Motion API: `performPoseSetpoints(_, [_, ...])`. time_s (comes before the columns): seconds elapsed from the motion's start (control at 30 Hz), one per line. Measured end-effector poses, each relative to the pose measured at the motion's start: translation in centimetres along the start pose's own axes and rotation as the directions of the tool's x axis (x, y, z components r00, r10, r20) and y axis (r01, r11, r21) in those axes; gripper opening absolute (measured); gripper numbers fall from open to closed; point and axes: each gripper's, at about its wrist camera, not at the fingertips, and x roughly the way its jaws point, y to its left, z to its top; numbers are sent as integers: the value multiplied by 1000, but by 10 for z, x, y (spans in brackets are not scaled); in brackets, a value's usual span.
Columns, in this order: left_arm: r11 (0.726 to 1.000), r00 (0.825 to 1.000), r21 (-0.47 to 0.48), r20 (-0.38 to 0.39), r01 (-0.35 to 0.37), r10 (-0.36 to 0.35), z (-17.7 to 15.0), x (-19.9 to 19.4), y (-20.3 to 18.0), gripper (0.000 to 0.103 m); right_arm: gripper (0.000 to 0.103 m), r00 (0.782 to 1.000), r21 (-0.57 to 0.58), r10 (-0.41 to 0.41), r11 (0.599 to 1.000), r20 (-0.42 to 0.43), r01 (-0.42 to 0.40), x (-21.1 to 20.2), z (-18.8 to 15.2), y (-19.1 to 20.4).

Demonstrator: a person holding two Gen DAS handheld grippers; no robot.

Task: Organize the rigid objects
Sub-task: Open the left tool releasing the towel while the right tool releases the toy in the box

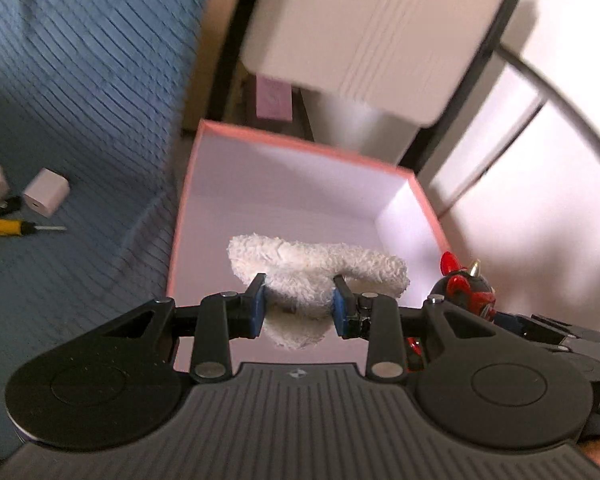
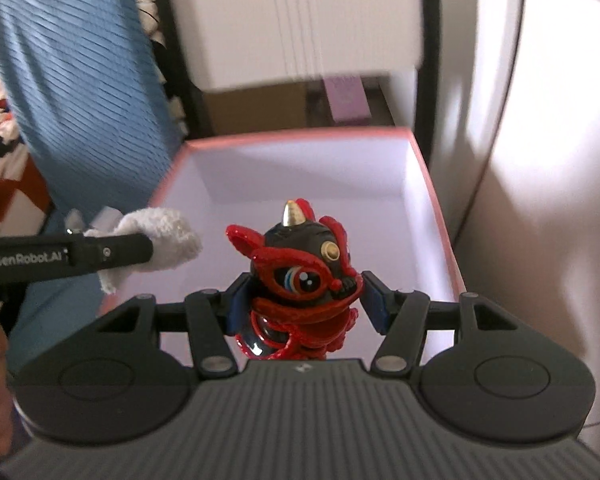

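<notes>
Tools tilt down over the box [image 1: 196,184]: left [image 1: 299,309] clamps cloth [image 1: 320,268], right [image 2: 303,303] clamps figurine [image 2: 300,276].

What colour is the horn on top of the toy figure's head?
Gold. The horn on the red and black toy figure shows best in the right wrist view.
</notes>
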Motion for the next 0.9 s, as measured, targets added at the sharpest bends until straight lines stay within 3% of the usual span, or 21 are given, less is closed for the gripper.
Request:
performPoseSetpoints(0.33, [999, 995, 47, -99, -12, 16, -12, 57, -18, 38, 61, 993, 38, -34, 999, -117, 39, 44, -27, -33])
performPoseSetpoints(0.67, [996, 991, 93, -131, -18, 30, -14, 78, -24, 39, 58, 994, 37, -22, 999, -105, 26, 51, -26, -37])
performPoseSetpoints(0.77, [996, 992, 89, -125, -10, 21, -13, 75, -22, 53, 58, 994, 36, -15, 999, -105, 19, 53, -22, -39])
performPoseSetpoints(0.9, [996, 994, 92, -105, -7, 16, -10, 66, -20, 55, 58, 995, 32, -23, 999, -92, 26, 50, -20, -37])
